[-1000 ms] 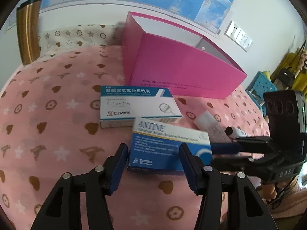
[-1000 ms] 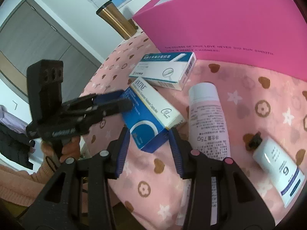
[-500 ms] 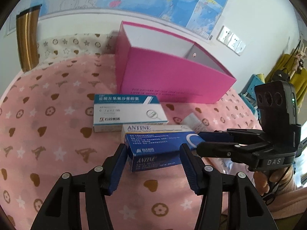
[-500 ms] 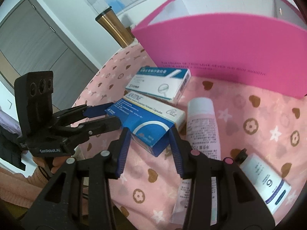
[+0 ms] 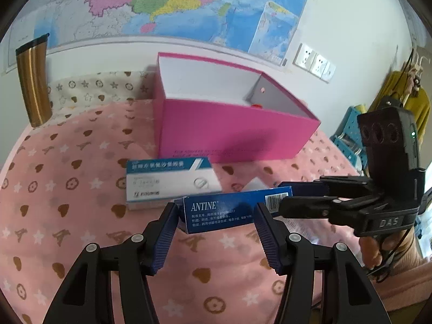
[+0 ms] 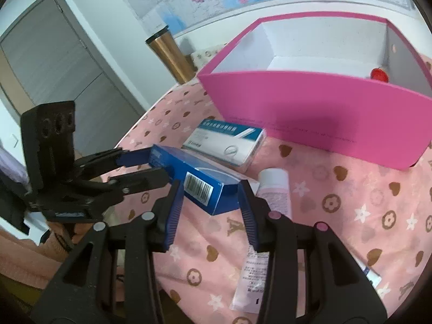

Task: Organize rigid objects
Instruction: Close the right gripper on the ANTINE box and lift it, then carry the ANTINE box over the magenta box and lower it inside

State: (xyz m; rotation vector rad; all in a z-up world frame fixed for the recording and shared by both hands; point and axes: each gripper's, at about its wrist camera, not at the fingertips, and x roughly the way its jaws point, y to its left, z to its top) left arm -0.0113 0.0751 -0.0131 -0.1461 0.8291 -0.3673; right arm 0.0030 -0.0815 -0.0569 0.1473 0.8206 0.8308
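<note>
Both grippers hold the blue ANTINE box [image 5: 229, 210] at its two ends, lifted above the pink cloth. My left gripper [image 5: 216, 213] is shut across one end. My right gripper [image 6: 210, 191] is shut on the barcode end [image 6: 205, 186]; it shows at the right of the left wrist view [image 5: 286, 197]. A white and teal medicine box [image 5: 167, 181] lies on the cloth behind. The open pink box [image 5: 232, 132] stands beyond, with a small red item [image 6: 379, 74] inside. A pink-white tube [image 6: 270, 194] lies under the right gripper.
A gold tumbler [image 5: 33, 81] stands at the far left by the wall. A second white tube [image 6: 371, 272] lies at the right near the table edge. A map covers the wall behind the pink box.
The ANTINE box has been lifted off the cloth and turned onto its edge between both grippers. Both views have risen, so the inside of the pink box now shows.
</note>
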